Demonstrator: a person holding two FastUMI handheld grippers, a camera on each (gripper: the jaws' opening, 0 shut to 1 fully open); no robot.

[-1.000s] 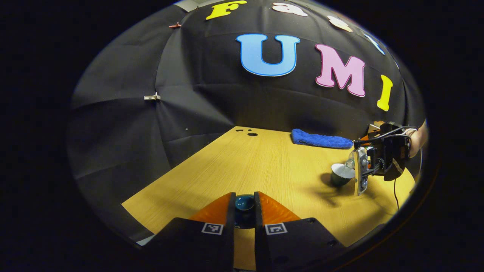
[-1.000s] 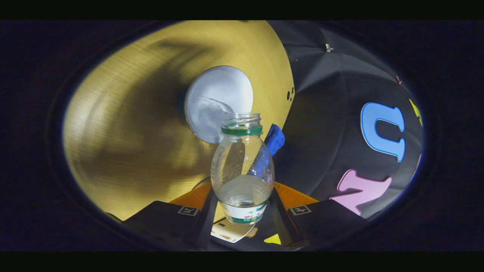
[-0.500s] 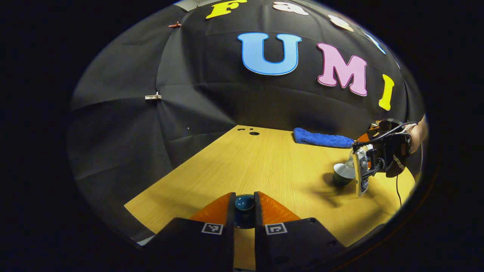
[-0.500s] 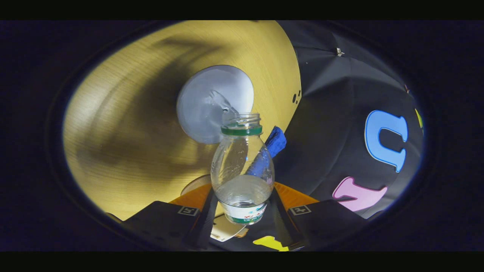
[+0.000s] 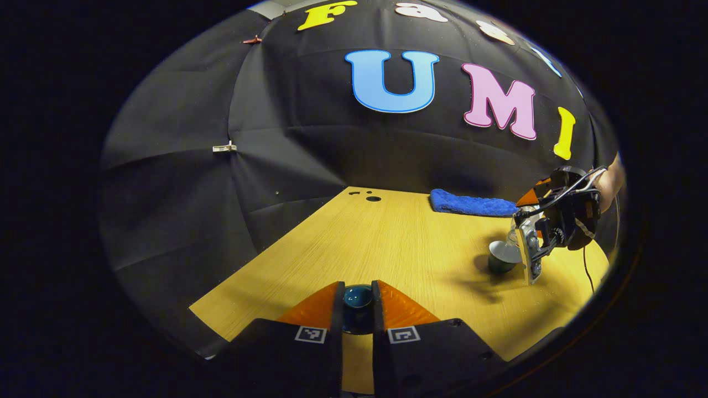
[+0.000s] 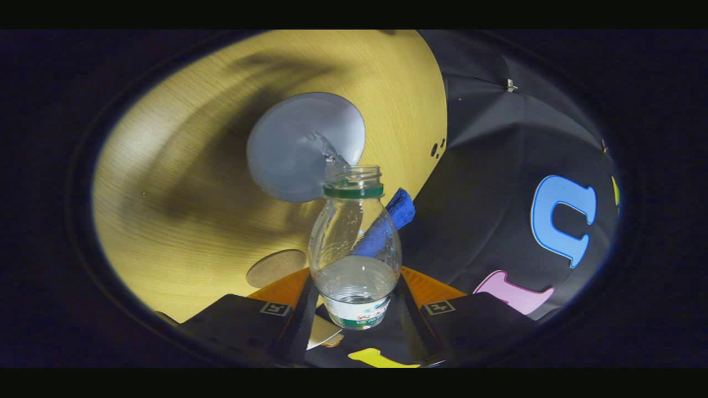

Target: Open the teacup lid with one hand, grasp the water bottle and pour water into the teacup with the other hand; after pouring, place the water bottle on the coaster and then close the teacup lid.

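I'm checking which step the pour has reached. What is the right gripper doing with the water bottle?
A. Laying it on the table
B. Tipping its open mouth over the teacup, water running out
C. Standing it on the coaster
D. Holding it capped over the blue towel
B: the right gripper holds the uncapped water bottle tilted, a thin stream falling into the teacup.

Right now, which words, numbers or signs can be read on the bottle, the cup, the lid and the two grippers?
Bottle, label at its base: coloured print, too blurred to read.
Right gripper, which holds the bottle: two square coded markers, a pattern and no words.
Left gripper, which holds the lid: two such markers, no words.
Cup and lid: no text seen.
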